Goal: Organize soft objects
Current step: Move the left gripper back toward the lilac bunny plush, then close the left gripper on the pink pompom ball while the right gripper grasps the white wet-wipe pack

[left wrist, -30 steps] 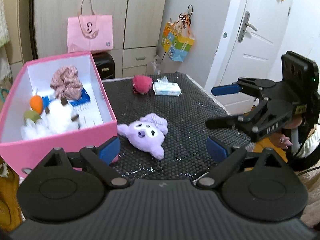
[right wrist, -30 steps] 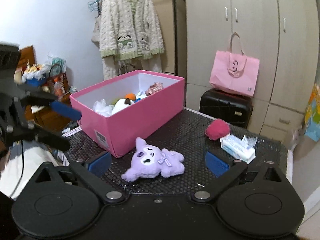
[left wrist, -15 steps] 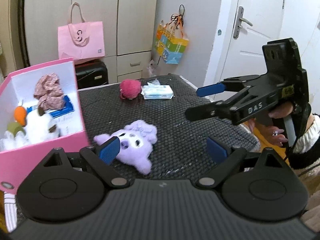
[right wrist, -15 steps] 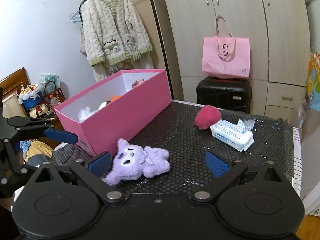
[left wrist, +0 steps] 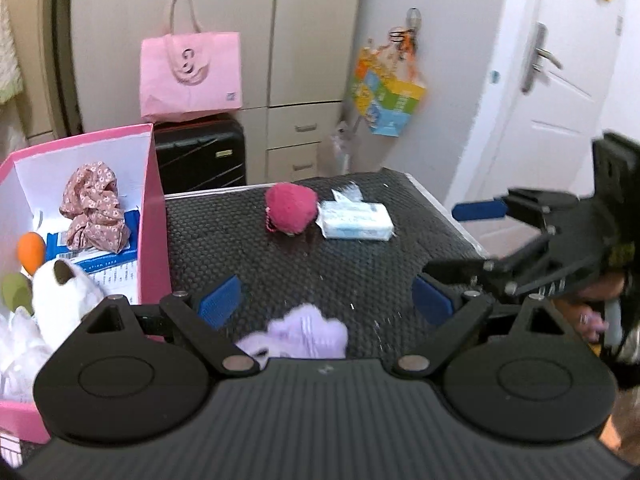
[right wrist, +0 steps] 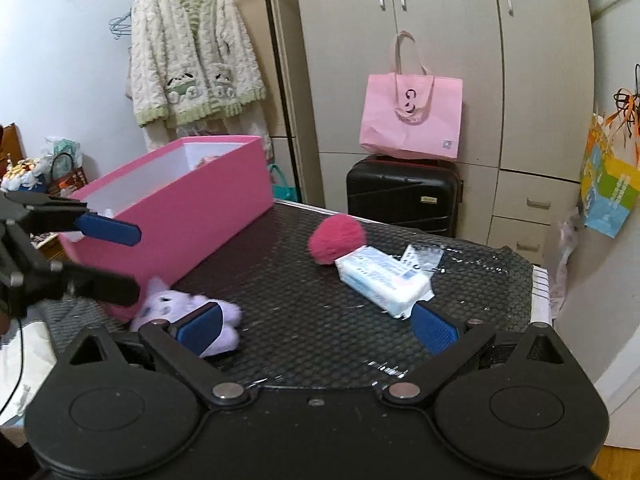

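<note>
The black textured table (right wrist: 320, 312) carries all the loose items. At its left end stands the pink box (right wrist: 192, 204), open-topped with a white interior; the left wrist view shows it already holding a floral pink fabric piece (left wrist: 94, 208), a white plush toy (left wrist: 64, 300), an orange ball (left wrist: 31, 250), a green one (left wrist: 16, 292) and a printed blue-and-white pack (left wrist: 104, 260) on its floor.

Left gripper (left wrist: 326, 298): jaws spread wide, nothing between the blue pads. It hangs above the table's near edge, directly over the purple plush toy (left wrist: 306, 336), which is blurred in that view and partly hidden by the gripper body. In the right wrist view the same toy (right wrist: 188, 316) lies on the table, close against the foot of the pink box's near corner.

Right gripper (right wrist: 316, 324): jaws likewise spread and empty, with its left pad in front of the purple toy (contact cannot be confirmed from this angle). A hand (left wrist: 600, 300) grips its handle at the right edge of the left wrist view.

Farther along the table sits the white tissue pack (right wrist: 384, 278), its plastic flap open, and touching its far end is the magenta fluffy pom-pom (right wrist: 336, 238). Both lie well apart from the box.
</note>
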### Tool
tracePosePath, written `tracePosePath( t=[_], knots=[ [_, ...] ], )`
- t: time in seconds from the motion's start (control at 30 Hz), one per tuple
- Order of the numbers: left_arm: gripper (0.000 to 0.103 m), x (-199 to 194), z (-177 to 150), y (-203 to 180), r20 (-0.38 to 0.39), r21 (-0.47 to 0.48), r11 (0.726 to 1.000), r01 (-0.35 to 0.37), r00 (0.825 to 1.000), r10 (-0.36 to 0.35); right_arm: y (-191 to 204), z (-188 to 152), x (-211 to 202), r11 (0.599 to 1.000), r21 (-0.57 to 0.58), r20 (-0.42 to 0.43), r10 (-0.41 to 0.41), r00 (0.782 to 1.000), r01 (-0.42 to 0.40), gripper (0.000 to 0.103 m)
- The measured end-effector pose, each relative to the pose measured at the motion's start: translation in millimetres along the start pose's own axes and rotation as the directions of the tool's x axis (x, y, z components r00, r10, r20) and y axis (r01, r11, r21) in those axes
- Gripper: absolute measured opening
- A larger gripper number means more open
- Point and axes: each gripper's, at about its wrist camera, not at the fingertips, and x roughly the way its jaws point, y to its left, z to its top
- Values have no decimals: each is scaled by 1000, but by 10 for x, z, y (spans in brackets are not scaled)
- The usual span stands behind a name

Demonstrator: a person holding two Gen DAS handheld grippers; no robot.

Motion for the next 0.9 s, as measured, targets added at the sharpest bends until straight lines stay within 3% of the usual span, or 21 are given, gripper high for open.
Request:
tracePosePath(
  t=[0.1,0.27,0.4,0.5,0.6,0.77,0.9],
  knots=[
    [93,163,95,-47,21,-28,999,-19,1000,19,-103,24,137,1000,-21,11,-15,1000,16,102],
    [91,436,259,-87,74,-132,991,-2,997,12,-379,147,424,999,-4,-12,34,999,-34,102],
    [89,697,393,-138,64,-163,986,-33,997,44,-446,201,648,995,-95,-52,26,998,-31,101],
    [88,1010,489,-215,-4,-115,988,-105,994,106,-506,190,789,988,-141,-65,53,996,-62,97],
    [85,1267,559,-264,-29,-60,972,-229,973,228,-567,144,867,985,-157,-41,68,997,-74,97],
    [85,1452,639,-204,-13,-126,958,-256,966,257,-619,98,966,974,-193,-65,107,992,-118,96],
    [84,1623,646,-203,1,-129,950,-283,958,285,-577,103,1012,968,-219,-77,106,991,-121,79]
  ],
)
